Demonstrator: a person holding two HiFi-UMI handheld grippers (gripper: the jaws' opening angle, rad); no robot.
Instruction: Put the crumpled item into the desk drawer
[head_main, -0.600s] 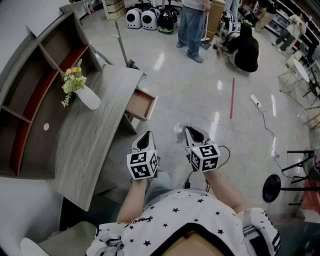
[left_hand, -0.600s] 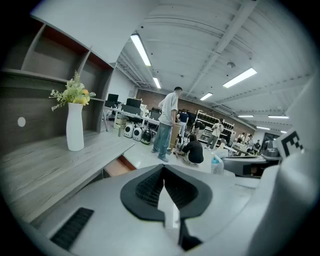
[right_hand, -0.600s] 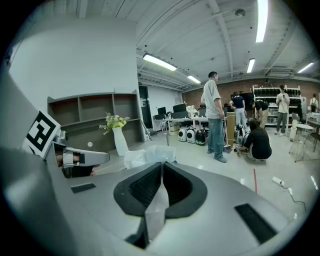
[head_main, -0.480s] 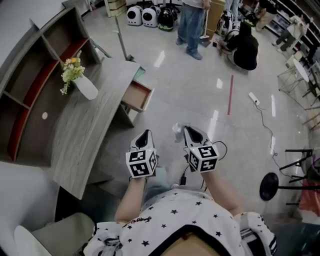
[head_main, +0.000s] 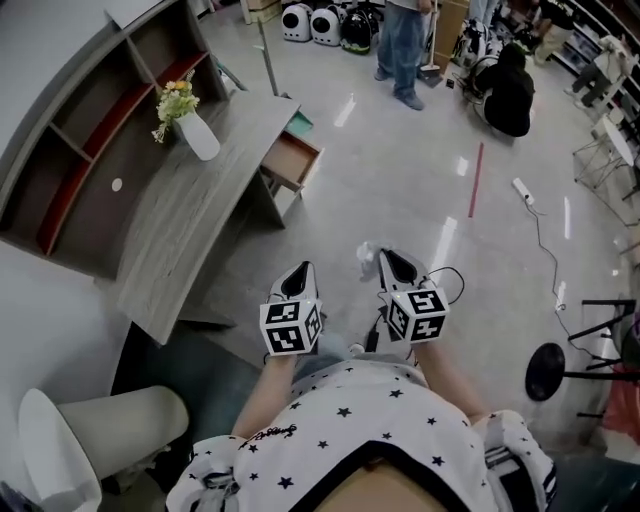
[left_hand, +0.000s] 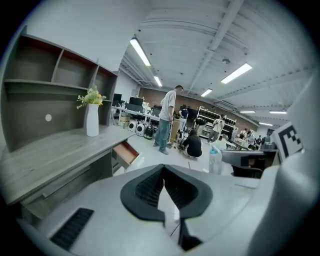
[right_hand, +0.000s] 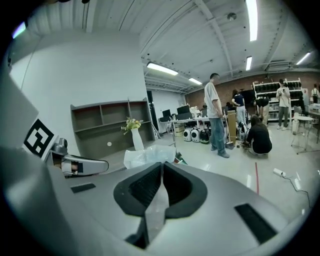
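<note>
A crumpled clear plastic item (head_main: 365, 258) sticks out of my right gripper (head_main: 384, 263), which is shut on it above the floor. In the right gripper view the plastic item (right_hand: 150, 154) bulges just past the closed right gripper (right_hand: 161, 168). My left gripper (head_main: 298, 281) hovers beside it, shut and empty; in its own view the left gripper (left_hand: 163, 170) has its pads together. The grey desk (head_main: 176, 226) stands to the left and farther off. Its open drawer (head_main: 291, 160) hangs out at the far end, and the same drawer (left_hand: 125, 152) shows in the left gripper view.
A white vase with flowers (head_main: 193, 130) stands on the desk before a shelf unit (head_main: 90, 120). A white chair (head_main: 90, 435) sits at the lower left. People (head_main: 403, 45) stand and crouch at the back. A red floor line (head_main: 475, 180), a power strip (head_main: 525, 193) and a black stool (head_main: 545, 372) lie to the right.
The head view has shifted, so the desk and drawer now sit farther right and the chair shows more. Both grippers keep their pose, the right still holding the plastic.
</note>
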